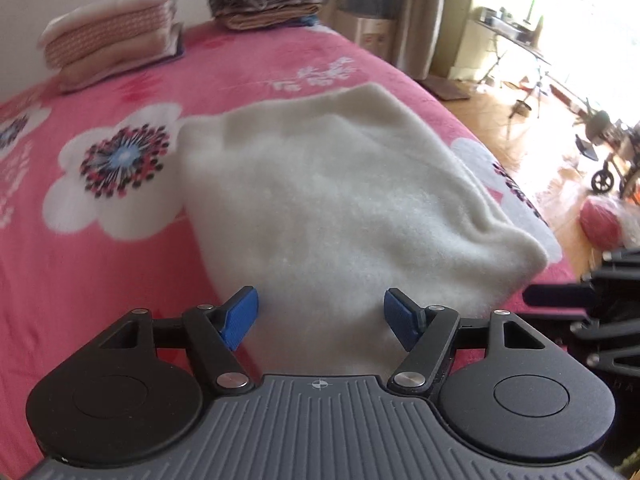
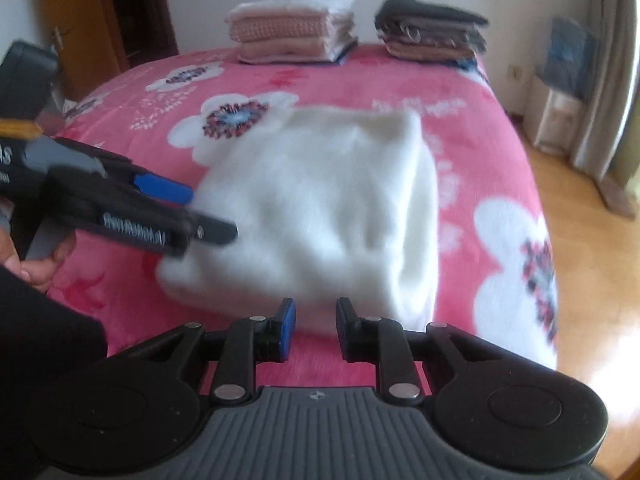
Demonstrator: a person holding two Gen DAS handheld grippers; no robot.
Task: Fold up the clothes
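Note:
A white fleecy garment lies folded into a rough square on the pink flowered bedspread. My left gripper hovers open over its near edge, blue pads wide apart, nothing between them. In the right wrist view the same garment lies ahead, and the left gripper reaches in from the left at the garment's left edge, held by a hand. My right gripper stands open just short of the garment's near edge, with only bedspread between its fingers.
Two stacks of folded clothes sit at the far end of the bed: a pink-and-white one and a dark brown one. The bed's right edge drops to a wooden floor. A red bag and wheeled frame stand on the floor.

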